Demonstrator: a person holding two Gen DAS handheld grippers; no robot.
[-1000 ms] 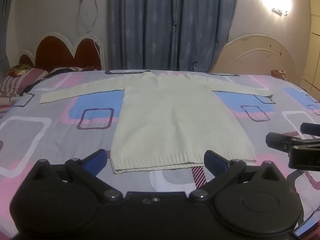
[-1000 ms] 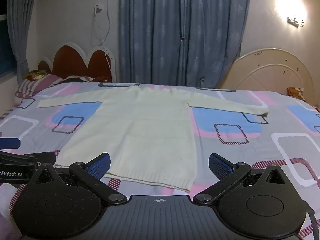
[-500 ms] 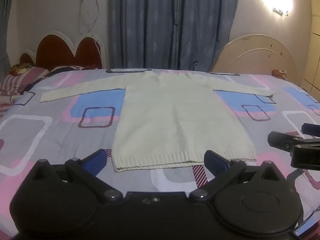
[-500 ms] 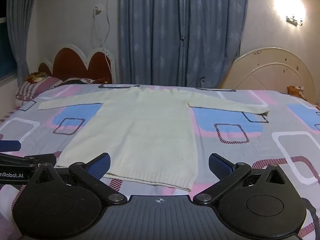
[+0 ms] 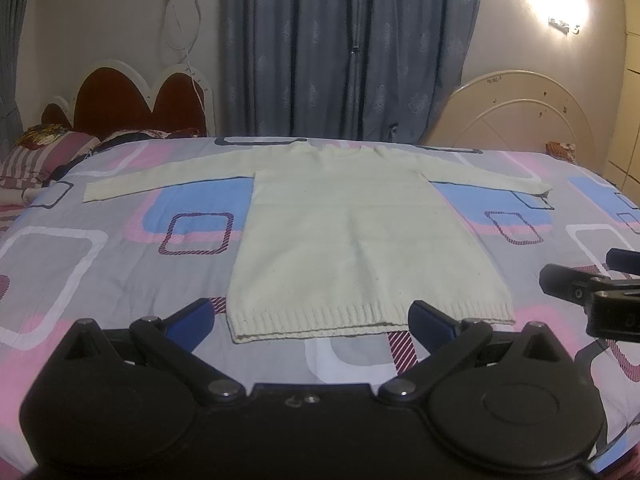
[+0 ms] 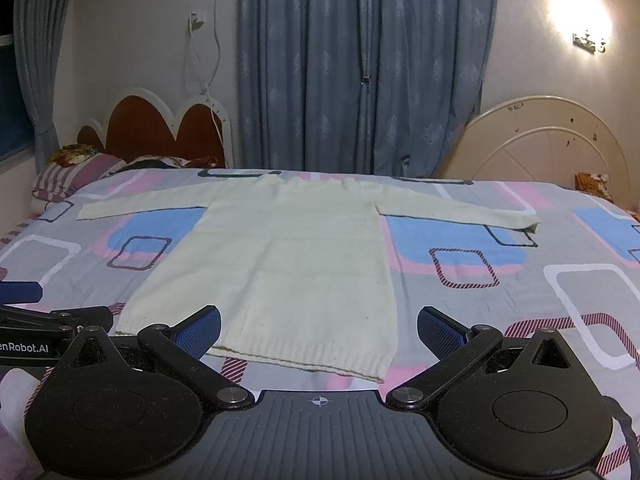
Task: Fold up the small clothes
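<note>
Two low wrist views side by side — same sweater [image 5: 360, 240], bed [image 6: 520, 280] ahead.

Left gripper [image 5: 311, 320] housing: black, matte, two round domed covers flanking a central block.
Left gripper linkage: black angled arms, silver pivot screws at each joint; two small screws at centre top of the block.
Left gripper fingertips [image 5: 191, 319]: blue pads, fine dotted texture.
Right gripper [image 6: 319, 328] housing: black side discs with raised circular caps; dark grey ribbed centre panel bearing a white crosshair mark.
Right gripper linkage: black arms, silver pivot screws, triangular cut-outs above each disc.
Right gripper fingertips [image 6: 440, 329]: blue textured pads.
Marking: white lettering "enRobot.AI", partly cut off, on the left gripper's side as seen from the right wrist view.
</note>
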